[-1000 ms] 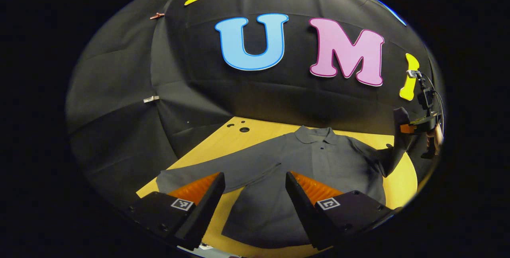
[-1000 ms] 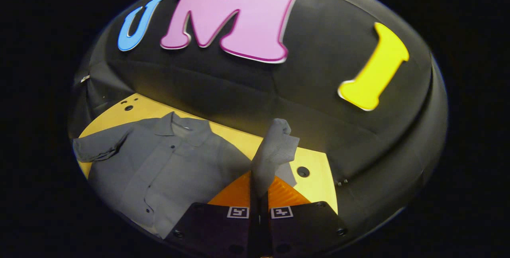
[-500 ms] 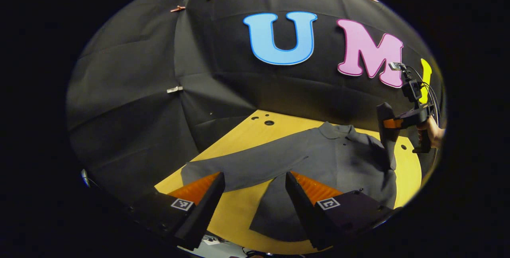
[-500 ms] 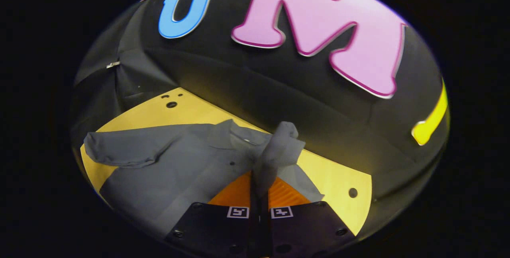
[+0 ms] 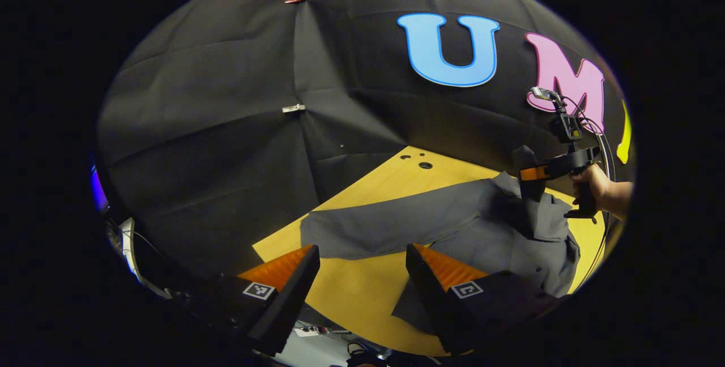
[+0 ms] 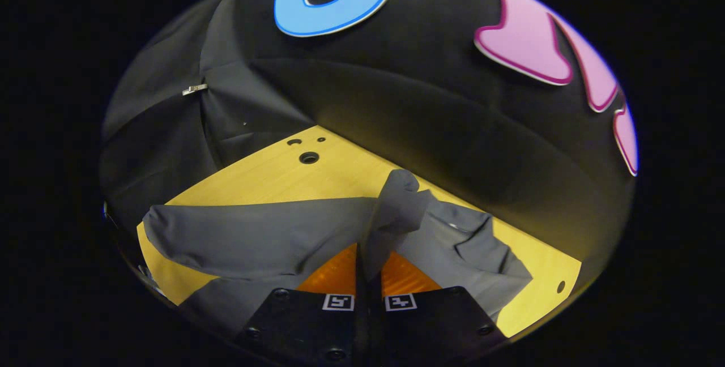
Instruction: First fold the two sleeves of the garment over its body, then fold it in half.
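A dark grey collared garment (image 5: 498,237) lies spread on a yellow wooden bench (image 5: 351,287), its collar toward the bench's far edge by the black cloth wall. One sleeve (image 5: 391,228) stretches flat along the bench toward the left edge. The other sleeve (image 6: 396,208) is lifted off the bench, its cuff end bunched and standing up above the garment's body.

The right gripper (image 6: 369,276) holds that raised sleeve, its fingers pressed together on the cloth; in the left gripper view this gripper (image 5: 532,173) hangs over the collar area, gripped by a person's hand (image 5: 595,188). The left gripper (image 5: 362,265) hovers over the bench's near edge, its fingers spread apart and holding nothing, with bare bench between them.

The step in hand looks like folding the first sleeve across the body. To do it well, the sleeve should be carried fully over the chest and lowered flat before release, so the cuff does not land crumpled. The flat sleeve awaits the idle left gripper.
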Demonstrator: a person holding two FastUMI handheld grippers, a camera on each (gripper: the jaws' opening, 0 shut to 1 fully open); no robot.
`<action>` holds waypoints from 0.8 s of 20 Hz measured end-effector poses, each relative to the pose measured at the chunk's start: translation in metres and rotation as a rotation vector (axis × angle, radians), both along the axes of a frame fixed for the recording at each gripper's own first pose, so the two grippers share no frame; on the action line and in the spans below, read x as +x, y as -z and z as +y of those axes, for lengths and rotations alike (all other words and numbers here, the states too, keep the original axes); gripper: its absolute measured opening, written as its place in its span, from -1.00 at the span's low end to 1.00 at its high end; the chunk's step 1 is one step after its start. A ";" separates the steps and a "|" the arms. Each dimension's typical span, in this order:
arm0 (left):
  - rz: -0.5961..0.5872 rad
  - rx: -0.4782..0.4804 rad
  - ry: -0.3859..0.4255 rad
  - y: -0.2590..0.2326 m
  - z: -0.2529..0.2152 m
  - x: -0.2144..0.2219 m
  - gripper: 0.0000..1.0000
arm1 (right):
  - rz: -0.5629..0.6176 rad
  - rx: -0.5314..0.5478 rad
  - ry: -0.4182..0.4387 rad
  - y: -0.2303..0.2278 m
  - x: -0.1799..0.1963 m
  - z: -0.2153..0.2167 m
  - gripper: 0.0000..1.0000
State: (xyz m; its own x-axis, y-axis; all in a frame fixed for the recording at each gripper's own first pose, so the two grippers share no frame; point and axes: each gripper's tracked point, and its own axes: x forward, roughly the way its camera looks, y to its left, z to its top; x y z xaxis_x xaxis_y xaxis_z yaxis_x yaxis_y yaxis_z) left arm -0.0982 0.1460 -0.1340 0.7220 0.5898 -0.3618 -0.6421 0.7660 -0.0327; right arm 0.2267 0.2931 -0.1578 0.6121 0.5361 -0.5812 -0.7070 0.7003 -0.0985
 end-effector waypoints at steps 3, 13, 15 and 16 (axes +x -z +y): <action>0.000 -0.006 -0.064 -0.001 0.008 -0.016 0.93 | 0.033 -0.036 -0.006 0.024 -0.003 0.020 -0.90; 0.020 -0.078 -0.158 0.019 0.004 -0.026 0.94 | 0.113 0.045 -0.116 0.043 -0.043 0.065 0.22; 0.020 -0.074 -0.174 0.019 0.013 -0.023 0.94 | 0.099 0.061 -0.136 0.034 -0.053 0.056 0.87; 0.019 -0.075 -0.180 0.017 0.019 -0.021 0.94 | 0.086 0.058 -0.136 0.029 -0.055 0.048 0.86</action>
State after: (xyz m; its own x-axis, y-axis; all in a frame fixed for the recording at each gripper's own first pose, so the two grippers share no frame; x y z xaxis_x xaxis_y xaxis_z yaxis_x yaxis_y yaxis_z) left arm -0.1190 0.1651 -0.1508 0.5999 0.6795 -0.4224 -0.7695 0.6345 -0.0723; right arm 0.1721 0.3415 -0.1867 0.4811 0.6444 -0.5944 -0.7995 0.6006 0.0041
